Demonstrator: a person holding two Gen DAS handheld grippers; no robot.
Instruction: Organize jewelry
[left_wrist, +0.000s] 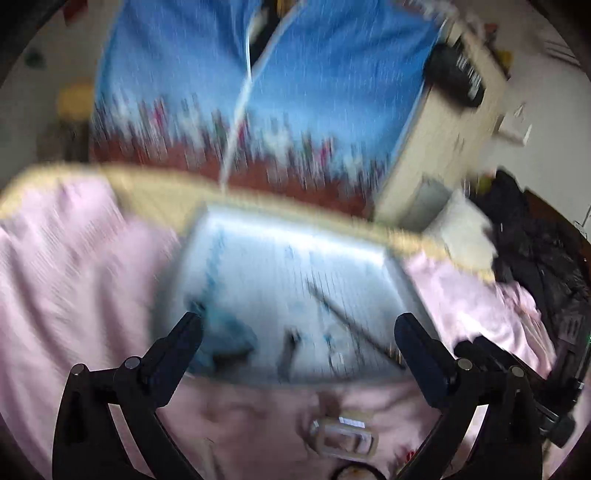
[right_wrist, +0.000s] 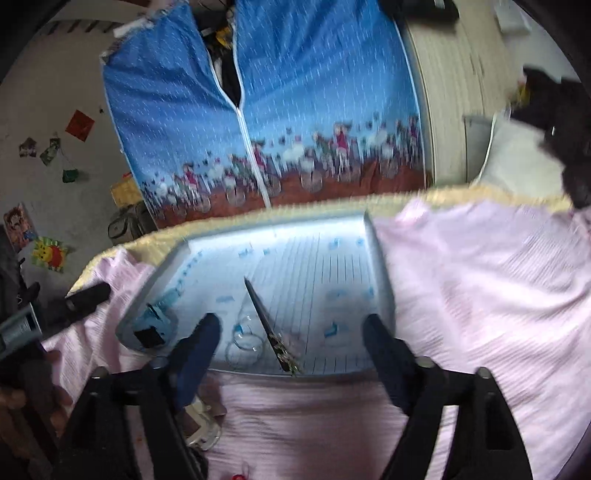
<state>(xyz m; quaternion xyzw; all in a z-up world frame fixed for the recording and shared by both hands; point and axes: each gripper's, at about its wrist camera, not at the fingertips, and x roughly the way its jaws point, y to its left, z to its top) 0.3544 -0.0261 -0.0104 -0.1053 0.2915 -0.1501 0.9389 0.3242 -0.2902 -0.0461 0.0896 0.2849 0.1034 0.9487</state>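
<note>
tray: pale blue-white plastic tray (right_wrist: 332, 251) sitting on the pink bedspread (right_wrist: 480, 295), far edge close to the bed's fuzzy yellow border (right_wrist: 221, 225)
jewelry: inside the tray there's a long dark hair clip (right_wrist: 267, 325) with a decorated end, a clear bangle-looking ring (right_wrist: 244, 347) touching it, and a small blue-and-black piece (right_wrist: 151, 326) in the left corner
loose bits: a clear buckle-ish piece (left_wrist: 345, 437) lies on the bedspread just outside the tray's near edge, so not sorted yet
right hand-held gripper (right_wrist: 291, 336): jaws spread wide, empty, hovering over the tray's near edge around the clip
left hand-held gripper (left_wrist: 299, 336): also spread apart and empty, view is badly smeared
step: looks like lining up a pick, nothing grabbed
next move: probably drop lower and close on one piece; the clip and ring touch, so aim carefully
</note>
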